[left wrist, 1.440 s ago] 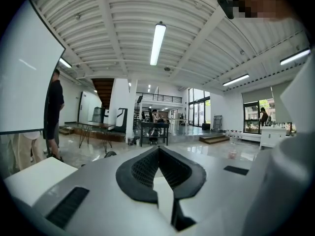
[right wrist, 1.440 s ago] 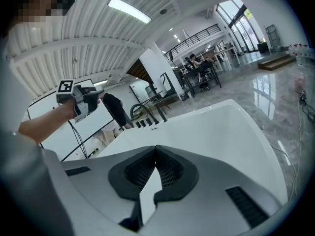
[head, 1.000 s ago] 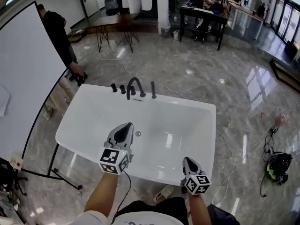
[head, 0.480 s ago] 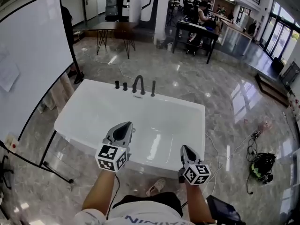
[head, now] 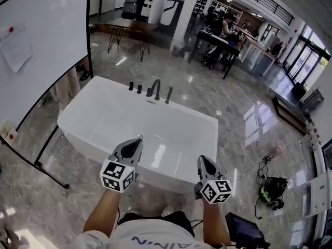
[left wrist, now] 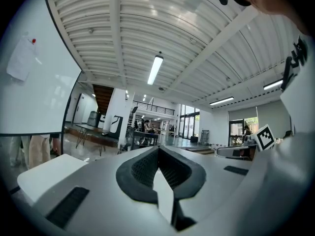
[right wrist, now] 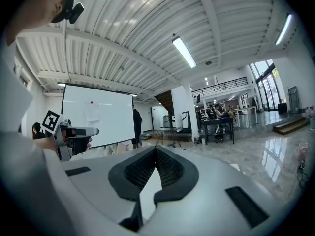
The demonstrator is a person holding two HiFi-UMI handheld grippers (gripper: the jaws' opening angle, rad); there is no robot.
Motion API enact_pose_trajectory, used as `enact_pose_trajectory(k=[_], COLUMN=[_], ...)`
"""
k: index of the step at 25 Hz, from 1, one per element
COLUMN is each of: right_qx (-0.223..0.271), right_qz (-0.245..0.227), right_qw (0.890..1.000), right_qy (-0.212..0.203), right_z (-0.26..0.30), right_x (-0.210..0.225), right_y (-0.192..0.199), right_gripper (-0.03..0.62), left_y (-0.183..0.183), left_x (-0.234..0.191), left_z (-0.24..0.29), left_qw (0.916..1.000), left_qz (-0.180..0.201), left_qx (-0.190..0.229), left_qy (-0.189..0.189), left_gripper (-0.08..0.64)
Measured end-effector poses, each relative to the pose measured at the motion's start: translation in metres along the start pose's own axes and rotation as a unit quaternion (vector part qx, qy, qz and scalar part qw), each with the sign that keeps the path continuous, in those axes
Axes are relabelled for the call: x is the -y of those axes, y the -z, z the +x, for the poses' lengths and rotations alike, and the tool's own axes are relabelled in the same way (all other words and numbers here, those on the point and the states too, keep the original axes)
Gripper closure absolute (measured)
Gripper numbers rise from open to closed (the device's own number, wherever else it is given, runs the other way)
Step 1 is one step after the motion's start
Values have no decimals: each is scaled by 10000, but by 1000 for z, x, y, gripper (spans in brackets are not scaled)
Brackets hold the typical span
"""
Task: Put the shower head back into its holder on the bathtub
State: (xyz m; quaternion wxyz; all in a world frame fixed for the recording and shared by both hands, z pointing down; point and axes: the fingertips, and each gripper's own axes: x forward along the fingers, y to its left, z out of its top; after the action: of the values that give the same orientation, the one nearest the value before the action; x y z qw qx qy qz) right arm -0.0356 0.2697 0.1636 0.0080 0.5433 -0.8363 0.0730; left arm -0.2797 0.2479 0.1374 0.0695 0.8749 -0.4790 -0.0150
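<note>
The grey left gripper was clamped together, empty; across the glossy white bathtub the slim black shower head stood upright on the far rim, well apart, seemingly nearer it than the likewise closed, empty right gripper

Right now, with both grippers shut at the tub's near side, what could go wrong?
The left gripper and right gripper are shut and empty, yet the black fittings stand on the far rim of the bathtub: leaning across could unbalance the person.
The whiteboard stand's foot and the tangle of cables on the floor could trip them.
</note>
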Motion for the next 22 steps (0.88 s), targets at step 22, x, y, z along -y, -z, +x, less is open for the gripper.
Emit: enact_pose_trajectory(k=[22], right_qx=[438], right_qz=[244], right_qw=[9981], right_qy=[-362], right_z=[-83], right_x=[100], right_y=[-47], right_gripper=[581], left_y=[-9], left_x=[180], left_z=[49], left_qw=[9983], left_qz=[376], left_qx=[-101], left_qy=[433], left_gripper=[541])
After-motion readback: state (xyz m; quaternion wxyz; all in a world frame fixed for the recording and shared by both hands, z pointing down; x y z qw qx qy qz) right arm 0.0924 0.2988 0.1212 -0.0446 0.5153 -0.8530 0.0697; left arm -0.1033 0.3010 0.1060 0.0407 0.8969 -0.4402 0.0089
